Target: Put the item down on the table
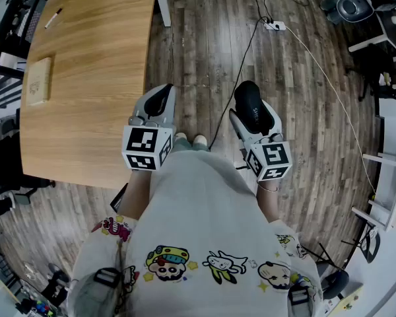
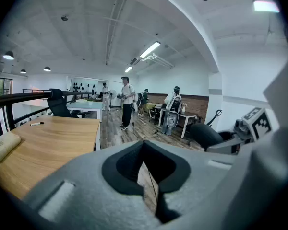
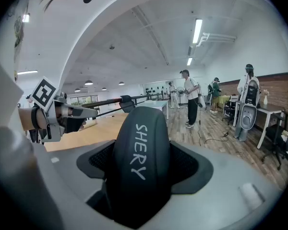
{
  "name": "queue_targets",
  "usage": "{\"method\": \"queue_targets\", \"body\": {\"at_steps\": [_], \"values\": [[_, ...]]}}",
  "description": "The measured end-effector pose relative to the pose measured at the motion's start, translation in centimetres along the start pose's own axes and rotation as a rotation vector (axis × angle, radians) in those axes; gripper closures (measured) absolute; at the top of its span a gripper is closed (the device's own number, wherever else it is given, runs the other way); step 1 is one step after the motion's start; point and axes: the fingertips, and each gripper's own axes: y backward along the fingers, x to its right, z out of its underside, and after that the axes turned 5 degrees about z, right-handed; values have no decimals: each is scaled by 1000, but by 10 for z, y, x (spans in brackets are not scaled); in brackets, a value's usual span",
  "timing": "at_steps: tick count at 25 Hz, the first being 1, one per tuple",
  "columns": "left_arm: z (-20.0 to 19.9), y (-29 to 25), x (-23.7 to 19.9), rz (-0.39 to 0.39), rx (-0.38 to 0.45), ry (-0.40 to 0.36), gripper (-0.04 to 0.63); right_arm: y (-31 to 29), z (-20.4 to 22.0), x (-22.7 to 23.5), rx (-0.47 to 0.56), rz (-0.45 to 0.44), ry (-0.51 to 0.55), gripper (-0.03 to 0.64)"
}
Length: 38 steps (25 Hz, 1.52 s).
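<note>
Right gripper [image 1: 256,114] holding black SHERY case [image 3: 141,166] above the wooden floor [image 1: 204,58].
I see its fingers [image 3: 189,164] clamped on the case; left gripper [image 1: 160,98] fingers [image 2: 125,169] together, empty; counter [image 1: 92,78] at ten o'clock.

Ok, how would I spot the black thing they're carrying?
Start at the big wooden table; the person stands just beside it, a tool in each hand. The right tool is clamped on a smooth, rounded black case. Only it has white letters, SHERY, down its back.
</note>
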Motion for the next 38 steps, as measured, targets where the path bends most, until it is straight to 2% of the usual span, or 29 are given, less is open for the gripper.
{"method": "queue_targets", "body": {"at_steps": [4,8,18,29,38], "values": [[0,-6,12,-5,3,-3,594,8,5,12,-23,5,30,258],[-2,-10,15,-9,-1,-2,594,10,5,20,-26,9,9,256],[-13,-55,-17,-37,-6,6,594,-38,-2,48,-46,-6,-10,255],[-74,-153,-101,-21,2,-7,594,-158,-68,80,-34,-6,13,255],[-98,-195,-159,-40,11,2,594,-228,-96,87,-41,-21,7,255]]}}
